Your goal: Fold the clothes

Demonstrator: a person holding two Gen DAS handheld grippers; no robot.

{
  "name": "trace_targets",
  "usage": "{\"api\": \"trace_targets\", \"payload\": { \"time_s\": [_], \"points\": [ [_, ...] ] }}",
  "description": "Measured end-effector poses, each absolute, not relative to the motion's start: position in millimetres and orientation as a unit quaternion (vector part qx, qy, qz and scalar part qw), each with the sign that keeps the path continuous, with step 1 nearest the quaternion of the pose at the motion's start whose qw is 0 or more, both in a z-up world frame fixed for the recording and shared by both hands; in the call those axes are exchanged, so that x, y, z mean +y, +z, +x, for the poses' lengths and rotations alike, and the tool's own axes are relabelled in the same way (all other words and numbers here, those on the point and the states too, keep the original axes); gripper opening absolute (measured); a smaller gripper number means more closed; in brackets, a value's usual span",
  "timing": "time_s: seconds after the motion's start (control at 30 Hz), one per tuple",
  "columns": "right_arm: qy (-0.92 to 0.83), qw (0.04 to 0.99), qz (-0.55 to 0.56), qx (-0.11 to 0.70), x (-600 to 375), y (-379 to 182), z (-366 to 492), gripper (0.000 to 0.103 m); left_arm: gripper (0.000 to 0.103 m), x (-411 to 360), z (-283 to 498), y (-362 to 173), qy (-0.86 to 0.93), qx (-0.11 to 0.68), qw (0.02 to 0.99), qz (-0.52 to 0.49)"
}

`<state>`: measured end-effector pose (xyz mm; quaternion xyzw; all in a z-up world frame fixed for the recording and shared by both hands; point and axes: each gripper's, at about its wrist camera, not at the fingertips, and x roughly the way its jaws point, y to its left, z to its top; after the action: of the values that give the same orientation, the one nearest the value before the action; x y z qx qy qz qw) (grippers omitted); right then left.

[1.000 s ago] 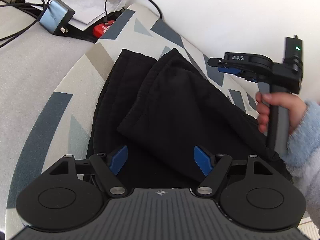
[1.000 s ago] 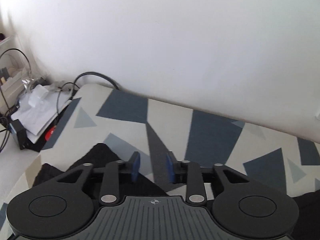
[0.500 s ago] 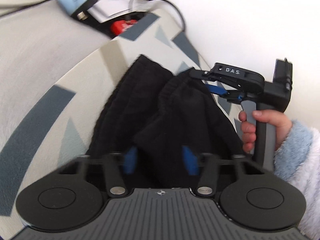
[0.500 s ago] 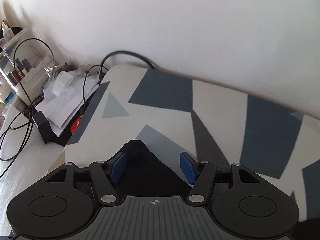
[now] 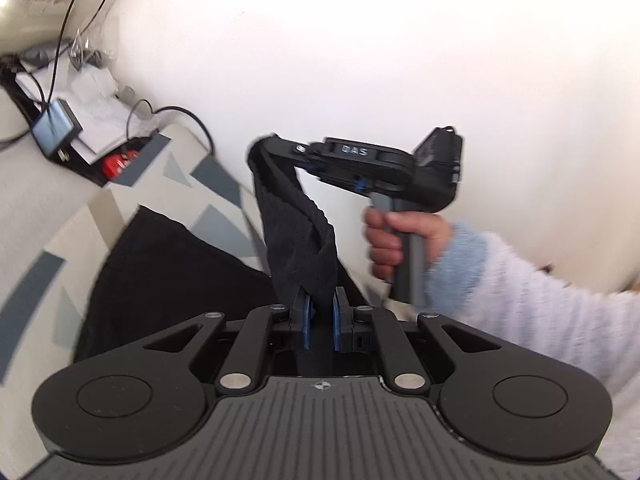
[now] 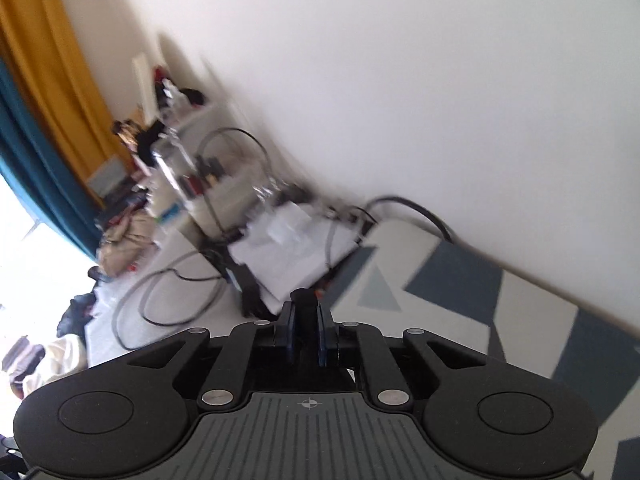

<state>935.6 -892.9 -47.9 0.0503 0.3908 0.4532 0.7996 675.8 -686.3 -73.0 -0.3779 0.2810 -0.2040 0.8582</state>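
Black knit garment (image 5: 298, 236) is pinched in my left gripper (image 5: 319, 322) and right gripper (image 6: 306, 330), jaws just closed; one edge hangs between them, the rest lies below on the patterned mat (image 5: 60, 240). I judge folding barely begun.

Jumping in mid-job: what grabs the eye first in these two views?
A strip of the black garment stretched in the air between both grippers, the left gripper clamped on its near end, the right gripper on its far end. The rest lies on the grey-patterned mat, with tangled cables beyond.
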Motion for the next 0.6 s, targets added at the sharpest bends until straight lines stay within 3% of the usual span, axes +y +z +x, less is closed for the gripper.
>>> {"api": "trace_targets", "payload": {
  "time_s": [0.1,0.3,0.53,0.6],
  "points": [
    [0.478,0.778,-0.005,0.407,-854.2,-56.8,929.7,0.010,0.011,-674.6,667.1,-99.5,-0.142,0.310,0.841,-0.420],
    [0.422,0.761,-0.133,0.476,-778.5,-139.2,920.0,0.010,0.010,-653.9,661.6,-157.4,-0.004,0.380,0.823,-0.422],
    [0.413,0.775,-0.148,0.455,-763.1,-144.8,912.3,0.011,0.012,-647.0,661.6,-158.3,0.019,0.387,0.841,-0.377],
    [0.396,0.783,-0.155,0.455,-759.7,-152.1,912.4,0.018,0.014,-648.0,664.2,-155.6,0.020,0.405,0.841,-0.358]
  ]
}}
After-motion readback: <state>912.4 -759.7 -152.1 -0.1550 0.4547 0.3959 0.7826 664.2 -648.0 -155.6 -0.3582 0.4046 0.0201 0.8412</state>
